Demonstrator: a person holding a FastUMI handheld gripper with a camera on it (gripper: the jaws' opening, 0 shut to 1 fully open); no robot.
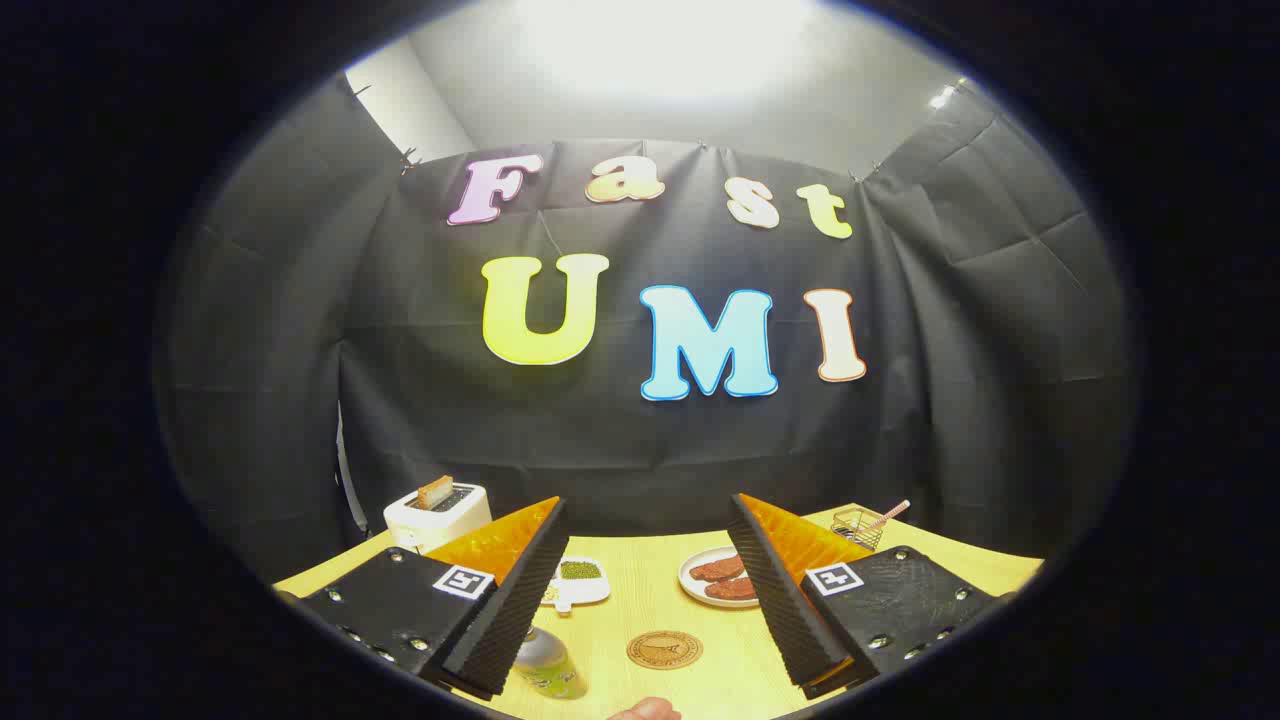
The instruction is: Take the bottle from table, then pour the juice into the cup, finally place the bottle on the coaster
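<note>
Overhead, gripper [645,590] spread wide; bottle [545,662] beside left finger; coaster [664,649] between.

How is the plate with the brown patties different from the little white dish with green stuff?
The plate is round and holds two brown patties; the dish looks squarer and holds a green heap. The plate lies nearer one finger of the open tool, the dish beside the other. Both are white and rest on the table.

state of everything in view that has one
gripper: open, holding nothing
bottle: on the table beside one finger, not gripped
coaster: bare
toaster: bread sticking up
plate: holds two brown pieces
white dish: holds green bits
</note>
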